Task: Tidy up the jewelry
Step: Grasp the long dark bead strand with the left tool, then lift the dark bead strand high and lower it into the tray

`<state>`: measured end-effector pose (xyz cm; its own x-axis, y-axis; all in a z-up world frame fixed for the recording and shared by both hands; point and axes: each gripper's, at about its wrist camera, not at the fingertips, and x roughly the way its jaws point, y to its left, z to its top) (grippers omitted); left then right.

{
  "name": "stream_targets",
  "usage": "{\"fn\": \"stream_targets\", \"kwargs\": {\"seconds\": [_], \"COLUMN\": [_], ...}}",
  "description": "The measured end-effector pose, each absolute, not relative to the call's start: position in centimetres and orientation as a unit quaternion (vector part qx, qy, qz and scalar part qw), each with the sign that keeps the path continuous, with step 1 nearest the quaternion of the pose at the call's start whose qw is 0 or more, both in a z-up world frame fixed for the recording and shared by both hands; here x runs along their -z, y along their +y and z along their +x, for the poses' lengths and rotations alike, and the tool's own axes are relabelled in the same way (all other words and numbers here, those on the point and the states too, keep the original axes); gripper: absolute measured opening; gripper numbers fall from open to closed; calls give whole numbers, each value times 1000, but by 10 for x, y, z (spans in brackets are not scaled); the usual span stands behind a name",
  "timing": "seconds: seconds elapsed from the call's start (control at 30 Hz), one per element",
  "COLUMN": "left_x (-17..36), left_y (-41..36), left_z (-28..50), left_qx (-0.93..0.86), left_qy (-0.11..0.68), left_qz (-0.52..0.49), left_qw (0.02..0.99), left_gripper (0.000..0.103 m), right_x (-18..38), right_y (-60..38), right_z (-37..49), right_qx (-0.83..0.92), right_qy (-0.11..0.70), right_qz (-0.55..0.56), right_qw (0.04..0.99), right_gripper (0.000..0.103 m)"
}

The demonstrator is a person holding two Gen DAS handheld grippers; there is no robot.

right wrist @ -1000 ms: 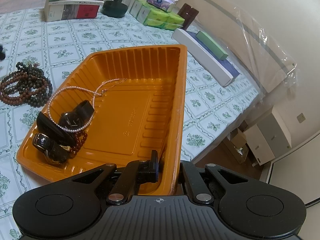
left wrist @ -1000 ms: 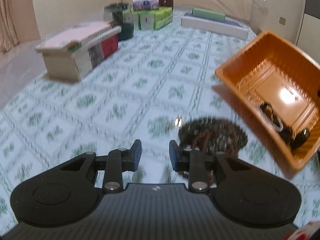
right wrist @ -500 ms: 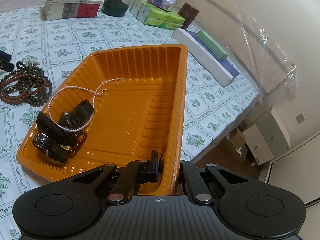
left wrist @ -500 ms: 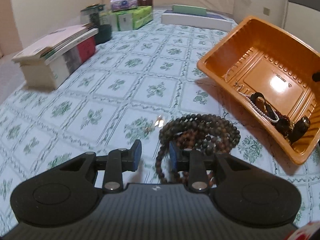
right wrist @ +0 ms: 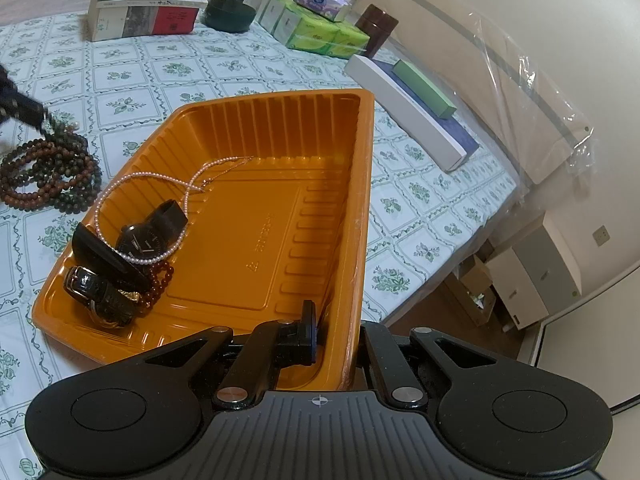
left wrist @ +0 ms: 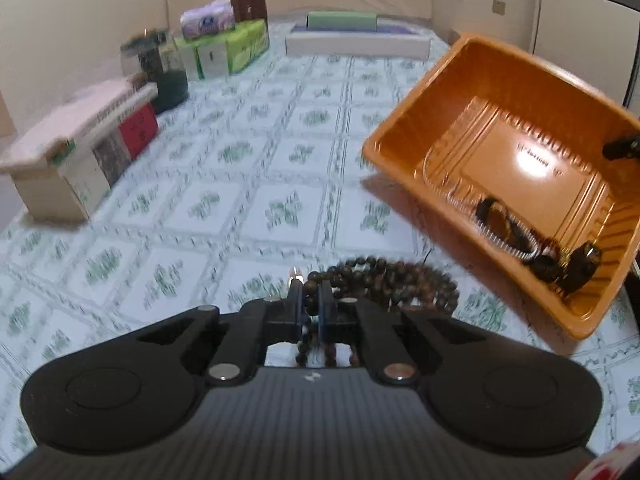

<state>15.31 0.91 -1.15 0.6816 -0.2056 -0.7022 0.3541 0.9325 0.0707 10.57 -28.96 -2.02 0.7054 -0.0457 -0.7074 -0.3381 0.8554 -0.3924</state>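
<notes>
A bed with a green-flowered sheet (right wrist: 132,76) carries everything. On it sits the orange tray (right wrist: 280,128), its near side lifted so it tilts toward the beads. The right gripper (right wrist: 336,336) is clamped on the tray's near wall, one finger inside and one outside. At the low end of the tray lie a pearl strand (right wrist: 120,196), two dark watches (right wrist: 140,240) and a small red bead string, all heaped together. Along the far edge of the bed stand books (right wrist: 144,12), a dark jar (right wrist: 236,0), green boxes (right wrist: 316,28) and a long white box (right wrist: 404,116). The beads (right wrist: 48,172), a coil of brown and dark strands, lie on the sheet just beside the tray, outside it. The left gripper (left wrist: 311,300) has just been closing; its jaws now stand narrow, pinching a strand of the coil's near edge, with the rest on the sheet
</notes>
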Motion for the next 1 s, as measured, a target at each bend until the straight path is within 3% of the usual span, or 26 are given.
{"fn": "stream_targets", "kwargs": {"seconds": [0.5,1.0], "left_x": [-134,-246], "left_y": [7,-6], "left_z": [148,145], "left_qx": [172,181], "left_qy": [248,143], "left_qz": [161,187], "left_qw": [940,955], "left_gripper": [6,6], "right_x": [19,14], "right_y": [-289,-285], "right_z": [105,104], "right_qx": [-84,-87], "right_qy": [372,366], "right_qz": [-259,-264], "right_qw": [888,888], "right_gripper": [4,4]}}
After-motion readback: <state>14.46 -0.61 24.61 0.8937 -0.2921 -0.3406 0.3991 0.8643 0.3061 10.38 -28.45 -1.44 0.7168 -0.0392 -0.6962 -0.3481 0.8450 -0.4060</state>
